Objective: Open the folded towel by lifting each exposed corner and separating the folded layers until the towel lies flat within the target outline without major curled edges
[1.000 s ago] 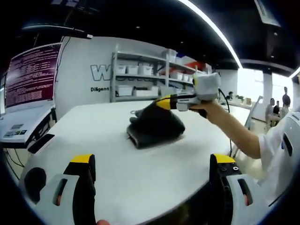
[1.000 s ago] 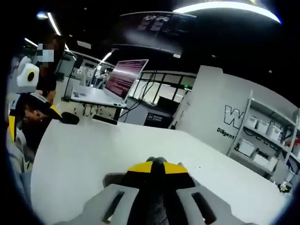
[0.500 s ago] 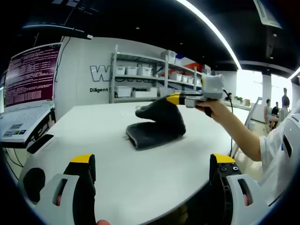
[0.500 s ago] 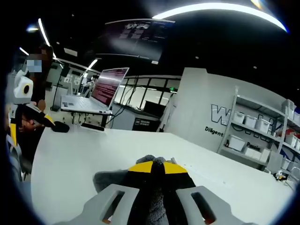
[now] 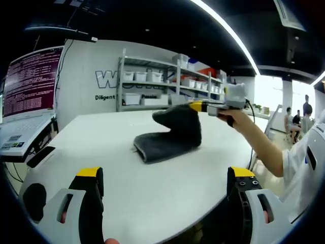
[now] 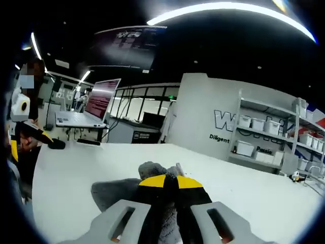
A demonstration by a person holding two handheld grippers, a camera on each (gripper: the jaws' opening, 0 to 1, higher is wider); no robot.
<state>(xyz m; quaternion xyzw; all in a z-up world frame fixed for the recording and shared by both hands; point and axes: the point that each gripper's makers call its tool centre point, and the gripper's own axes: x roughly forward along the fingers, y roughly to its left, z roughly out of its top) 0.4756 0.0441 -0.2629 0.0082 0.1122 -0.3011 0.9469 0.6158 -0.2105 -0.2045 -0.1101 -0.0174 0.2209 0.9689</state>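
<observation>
While right hand-held gripper [image 6: 165,189] pinches towel [image 5: 165,137] | left hand-held gripper [image 5: 165,175] wide

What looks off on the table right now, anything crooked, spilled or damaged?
Nothing spilled or damaged. The only irregular thing is the dark grey towel: still folded on the white table, with one corner pinched and held up by the right gripper. The left gripper is open, away from it. No target outline is visible.

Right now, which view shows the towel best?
The left gripper view: the whole towel shows on the table, one corner lifted by the right claw. The right gripper view has it mostly behind the shut jaws.
</observation>
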